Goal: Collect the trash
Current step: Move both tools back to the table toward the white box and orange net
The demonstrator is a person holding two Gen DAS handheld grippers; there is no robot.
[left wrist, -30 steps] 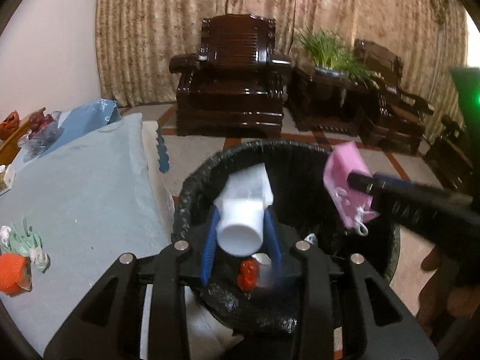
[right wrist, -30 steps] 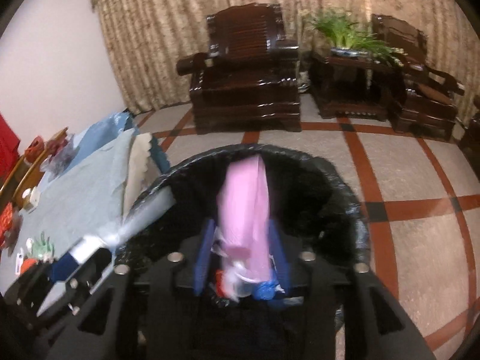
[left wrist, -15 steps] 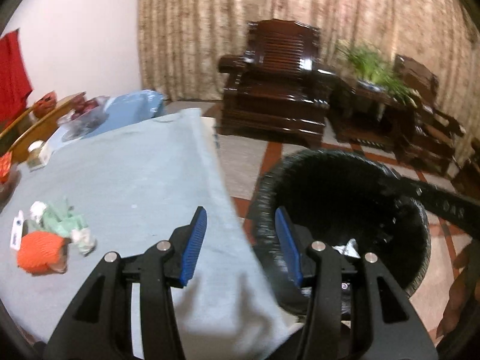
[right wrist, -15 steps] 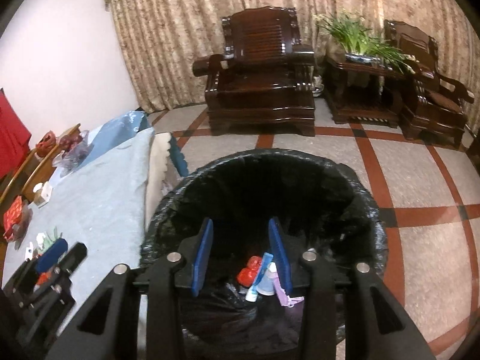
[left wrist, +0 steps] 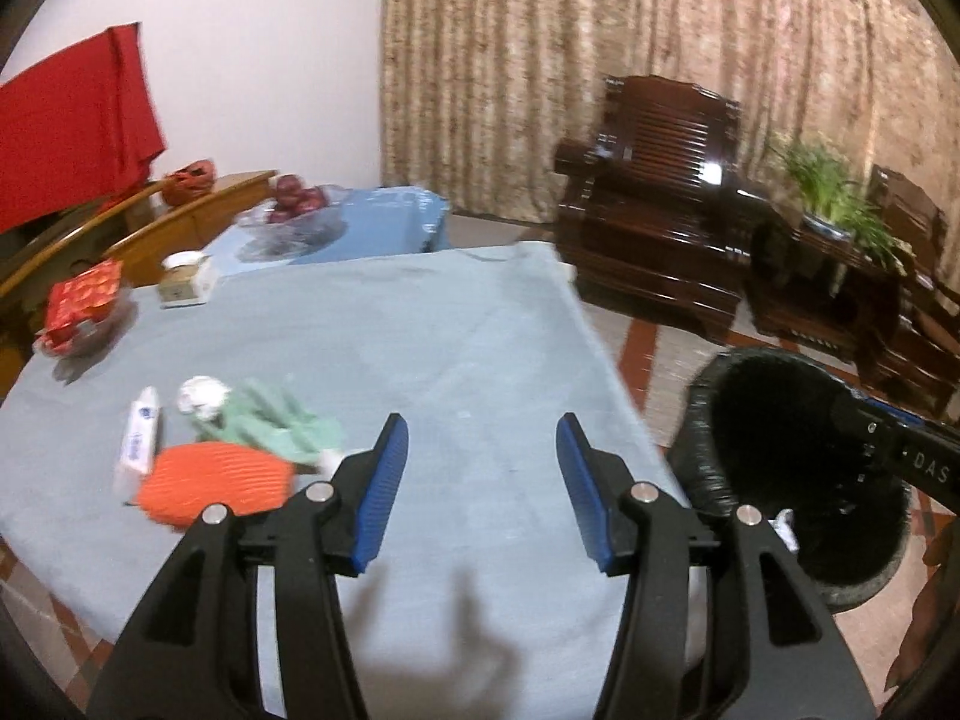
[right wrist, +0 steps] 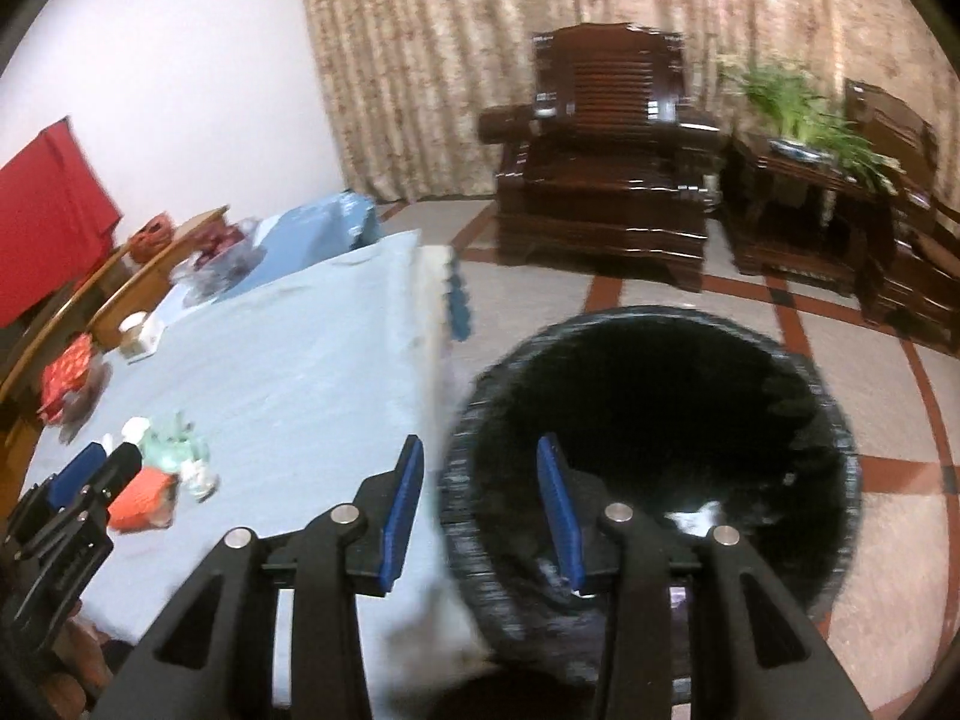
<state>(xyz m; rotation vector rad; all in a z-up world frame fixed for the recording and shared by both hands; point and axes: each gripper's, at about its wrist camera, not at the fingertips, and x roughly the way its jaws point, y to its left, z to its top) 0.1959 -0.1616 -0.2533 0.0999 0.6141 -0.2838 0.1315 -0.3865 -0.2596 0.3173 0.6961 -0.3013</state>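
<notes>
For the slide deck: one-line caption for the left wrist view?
Left gripper, jaws open and empty, over the blue tablecloth, trash pile ahead-left, lined bin at right.

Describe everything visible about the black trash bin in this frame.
The trash bin is round, lined with a crinkled black plastic bag folded over its rim. It stands upright on the tiled floor, close against the edge of the table's blue cloth. Its dark interior shows a few pale scraps near the bottom. Nothing is gripping it.

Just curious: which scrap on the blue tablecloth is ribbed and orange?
The flat orange ribbed piece, nearest the camera; the crumpled green wrapper and white tube lie behind.
</notes>
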